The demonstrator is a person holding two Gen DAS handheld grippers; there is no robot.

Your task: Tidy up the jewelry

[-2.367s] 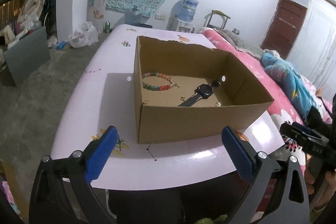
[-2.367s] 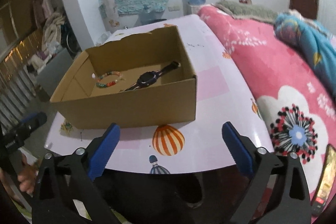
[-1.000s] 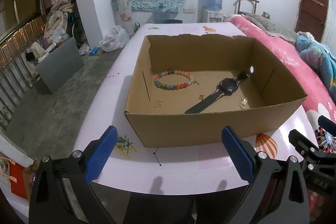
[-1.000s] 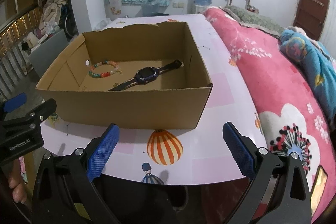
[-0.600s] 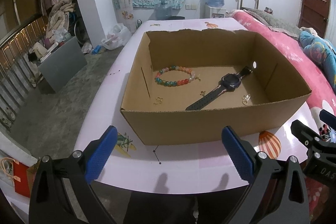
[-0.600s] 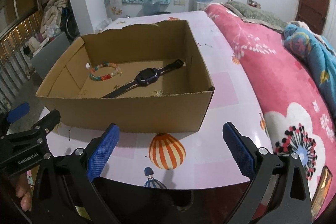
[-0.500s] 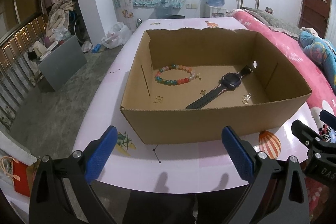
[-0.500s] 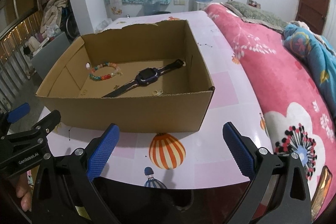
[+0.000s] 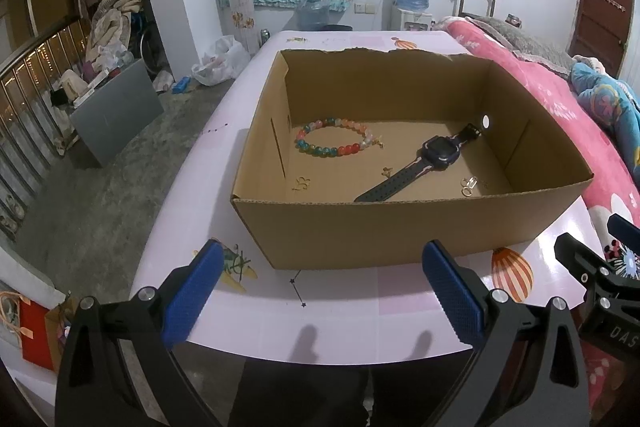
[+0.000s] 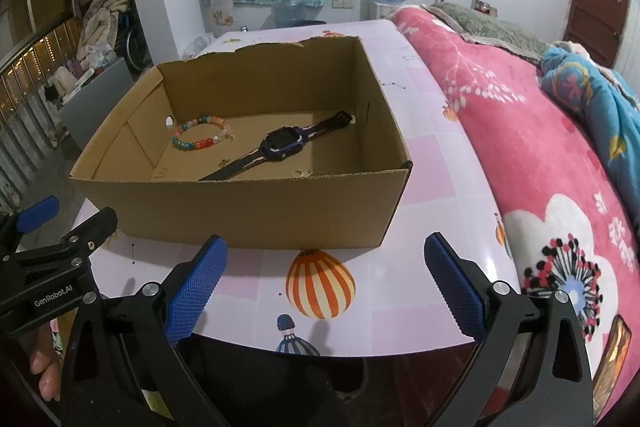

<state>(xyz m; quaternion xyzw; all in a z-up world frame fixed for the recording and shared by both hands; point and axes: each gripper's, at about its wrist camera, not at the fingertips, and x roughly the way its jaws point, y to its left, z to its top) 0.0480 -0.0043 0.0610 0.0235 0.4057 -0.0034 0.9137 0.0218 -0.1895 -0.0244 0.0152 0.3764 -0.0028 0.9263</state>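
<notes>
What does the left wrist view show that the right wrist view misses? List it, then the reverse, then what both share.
Left wrist only: small rings clearly visible near the cardboard box's front corner.

Right wrist only: a hand behind the left gripper, and most of the pink blanket.

Both: the bead bracelet, the watch, and the open right gripper.

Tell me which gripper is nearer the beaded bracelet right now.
Left, judging by angle. The left gripper faces the box's bracelet side; the right gripper sits toward the box's right corner, with the watch lying between.
</notes>
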